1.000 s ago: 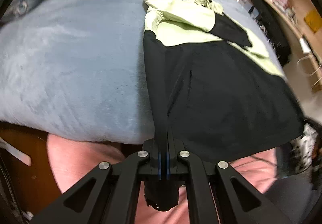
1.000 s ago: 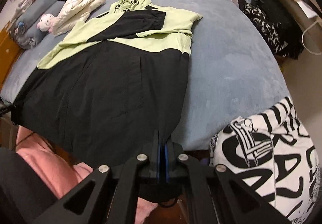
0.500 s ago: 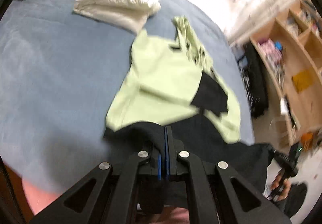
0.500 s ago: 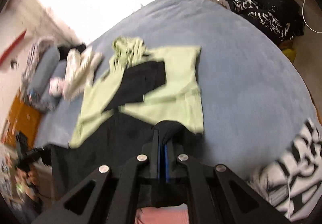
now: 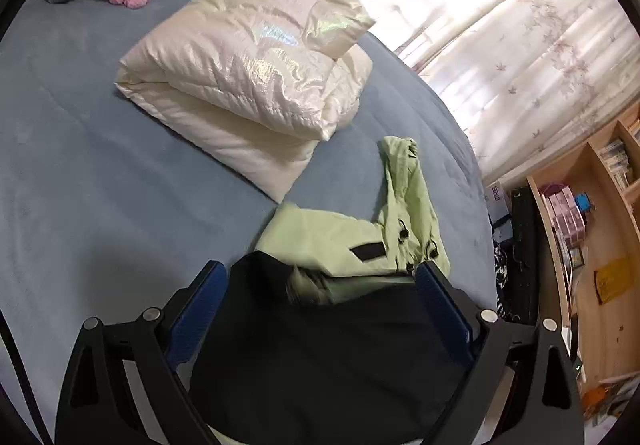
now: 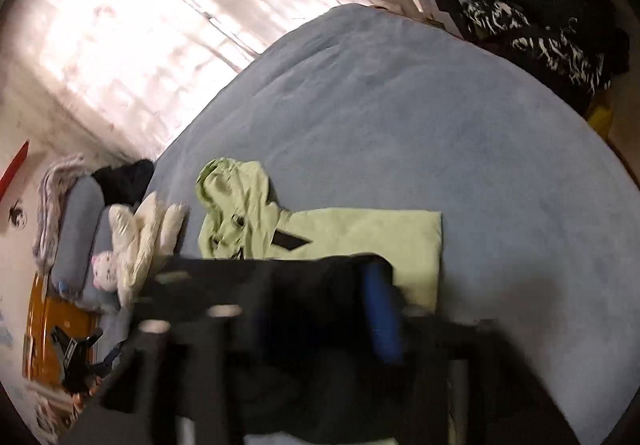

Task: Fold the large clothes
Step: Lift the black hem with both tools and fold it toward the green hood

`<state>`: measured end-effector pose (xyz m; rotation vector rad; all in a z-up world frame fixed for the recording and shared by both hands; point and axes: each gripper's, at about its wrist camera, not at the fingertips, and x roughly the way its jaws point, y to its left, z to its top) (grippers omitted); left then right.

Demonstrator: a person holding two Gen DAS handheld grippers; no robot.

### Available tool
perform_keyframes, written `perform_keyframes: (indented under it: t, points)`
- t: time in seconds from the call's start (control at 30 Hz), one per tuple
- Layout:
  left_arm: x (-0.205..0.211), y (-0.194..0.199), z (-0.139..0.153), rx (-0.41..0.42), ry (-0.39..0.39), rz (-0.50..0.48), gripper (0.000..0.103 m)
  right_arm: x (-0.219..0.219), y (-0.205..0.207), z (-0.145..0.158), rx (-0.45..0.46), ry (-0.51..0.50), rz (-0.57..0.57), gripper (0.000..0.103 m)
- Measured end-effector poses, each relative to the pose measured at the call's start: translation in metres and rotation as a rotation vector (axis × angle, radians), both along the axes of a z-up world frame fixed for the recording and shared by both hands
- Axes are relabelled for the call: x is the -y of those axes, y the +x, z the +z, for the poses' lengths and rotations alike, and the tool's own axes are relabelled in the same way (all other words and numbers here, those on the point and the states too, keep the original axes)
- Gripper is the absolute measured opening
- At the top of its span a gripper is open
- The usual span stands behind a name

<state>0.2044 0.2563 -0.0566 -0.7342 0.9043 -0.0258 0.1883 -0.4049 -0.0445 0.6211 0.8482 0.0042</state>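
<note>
Both grippers had released the jacket (image 5: 332,357) hem: left gripper (image 5: 320,297) stood wide; right gripper (image 6: 320,309) blurred, apparently spread. Black lower half now covered the green chest; fold completed.

Right tool (image 6: 320,309) motion-blurred (jaw state unreadable); jacket (image 5: 320,345) hem cut off.

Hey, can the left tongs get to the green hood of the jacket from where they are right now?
Probably yes: the left tongs are open, and the hood lies uncovered on the bed just ahead.
</note>
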Motion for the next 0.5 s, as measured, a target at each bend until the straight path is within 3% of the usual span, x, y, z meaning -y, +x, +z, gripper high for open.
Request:
perform_keyframes:
  t: [0.13,0.3,0.43,0.5]
  points:
    - [0.016,0.024,-0.032,-0.081,0.16,-0.058,0.094,-0.001,0.016,-0.029,-0.028,-0.003,0.016,0.082]
    - [0.046,0.052,-0.076,-0.146,0.371,-0.172,0.092,-0.008,0.027,-0.06,-0.062,-0.103,0.071,0.082]
    - [0.055,0.068,-0.098,-0.153,0.43,-0.215,0.092,-0.007,0.039,-0.077,-0.075,-0.148,0.086,0.082]
    - [0.057,0.076,-0.106,-0.16,0.442,-0.225,0.077,-0.008,0.048,-0.084,-0.084,-0.175,0.096,0.082]
